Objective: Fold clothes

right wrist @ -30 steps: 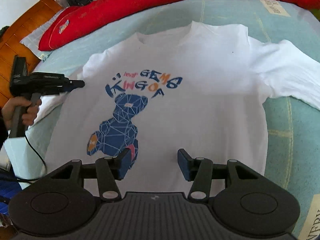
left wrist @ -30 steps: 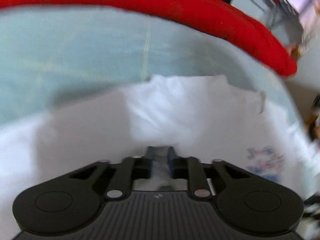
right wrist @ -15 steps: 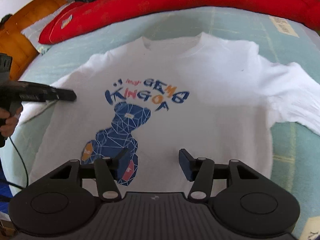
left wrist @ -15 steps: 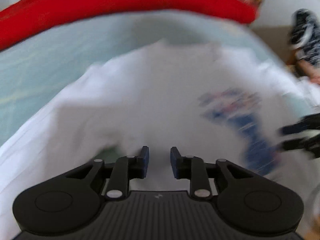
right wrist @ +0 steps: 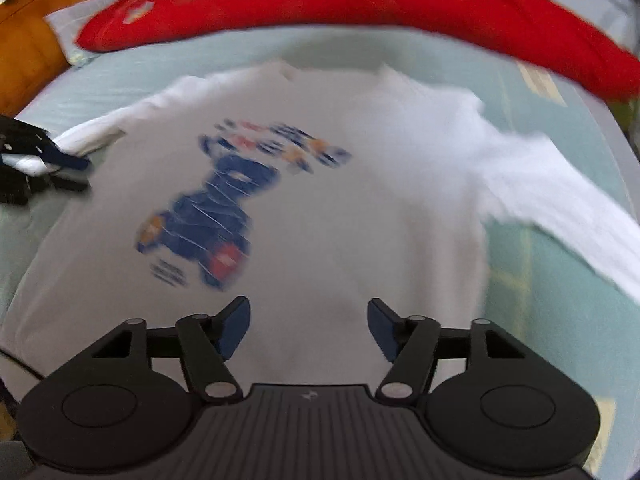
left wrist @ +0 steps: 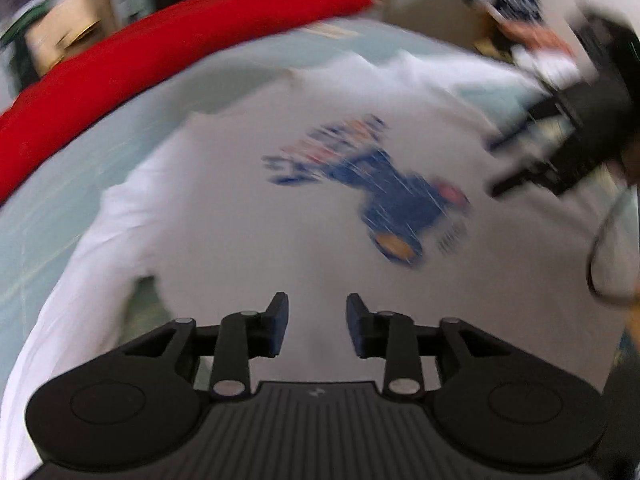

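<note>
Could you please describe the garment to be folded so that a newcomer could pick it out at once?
On the pale green bed sheet, in front of the long red cushion, lies a white T-shirt spread flat. Its blue chest print sets it apart.

a pale green bed sheet fills the middle of both views. a long red bolster curves along its far edge. orange-brown wooden furniture sits at upper left of the right wrist view, blurred.
</note>
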The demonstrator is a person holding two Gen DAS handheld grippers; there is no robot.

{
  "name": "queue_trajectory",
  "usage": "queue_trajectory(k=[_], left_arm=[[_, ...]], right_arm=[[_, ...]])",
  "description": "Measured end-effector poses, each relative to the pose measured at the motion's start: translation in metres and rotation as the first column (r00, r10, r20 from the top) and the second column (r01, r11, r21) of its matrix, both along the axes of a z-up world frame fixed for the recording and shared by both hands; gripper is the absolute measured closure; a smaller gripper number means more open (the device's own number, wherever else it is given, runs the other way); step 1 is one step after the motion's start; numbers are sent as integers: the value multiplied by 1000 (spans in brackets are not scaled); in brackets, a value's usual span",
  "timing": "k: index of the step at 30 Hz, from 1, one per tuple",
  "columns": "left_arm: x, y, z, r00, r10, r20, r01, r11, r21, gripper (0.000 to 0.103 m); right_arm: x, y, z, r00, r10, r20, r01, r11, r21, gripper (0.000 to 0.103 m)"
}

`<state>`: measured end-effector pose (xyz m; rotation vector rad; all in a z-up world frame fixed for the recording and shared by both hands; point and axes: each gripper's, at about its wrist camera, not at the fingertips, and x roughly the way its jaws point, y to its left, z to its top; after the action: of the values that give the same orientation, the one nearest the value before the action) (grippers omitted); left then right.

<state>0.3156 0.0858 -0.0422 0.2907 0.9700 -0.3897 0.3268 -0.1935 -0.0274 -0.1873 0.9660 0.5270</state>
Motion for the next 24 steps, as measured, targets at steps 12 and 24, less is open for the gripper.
queue_trajectory(k=[12,24], left_arm=[[-70,19,13,996,58,-71,-51,994,102,69],[-121,-58,-16,987,-154,49,150,987,61,63]], right_arm=[[-70,-50,-22,994,52,-97,-66,987,-145,1],[-93,-5,-39,977,212,36,-208,974,-89,0]])
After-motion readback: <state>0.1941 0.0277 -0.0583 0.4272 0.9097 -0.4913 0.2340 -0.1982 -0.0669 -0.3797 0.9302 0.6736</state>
